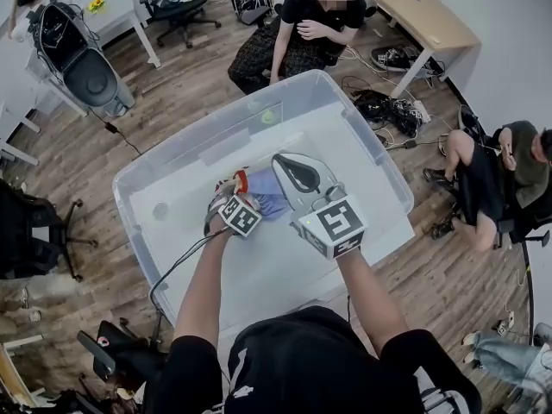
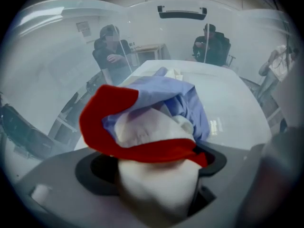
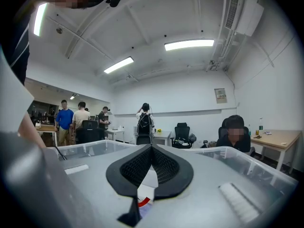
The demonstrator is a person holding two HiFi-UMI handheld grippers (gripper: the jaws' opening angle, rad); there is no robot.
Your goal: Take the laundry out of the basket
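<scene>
The basket is a large clear plastic bin (image 1: 172,149) standing on the wood floor below me. A bundle of laundry (image 1: 269,198) in blue, white and red lies in its middle. My left gripper (image 1: 231,192) points steeply down into the bin. In the left gripper view the jaws are spread around that bundle (image 2: 156,127), with white cloth packed between the pads and a red band arching over it. My right gripper (image 1: 285,164) hovers level just right of the cloth. Its fingertips meet (image 3: 151,148) and hold nothing.
One person sits on the floor just beyond the bin (image 1: 310,24) and another sits at the right (image 1: 504,171). Cables (image 1: 388,110) lie by the bin's far right corner. A desk (image 1: 423,15), office chairs (image 1: 177,3) and black gear (image 1: 112,352) ring the floor.
</scene>
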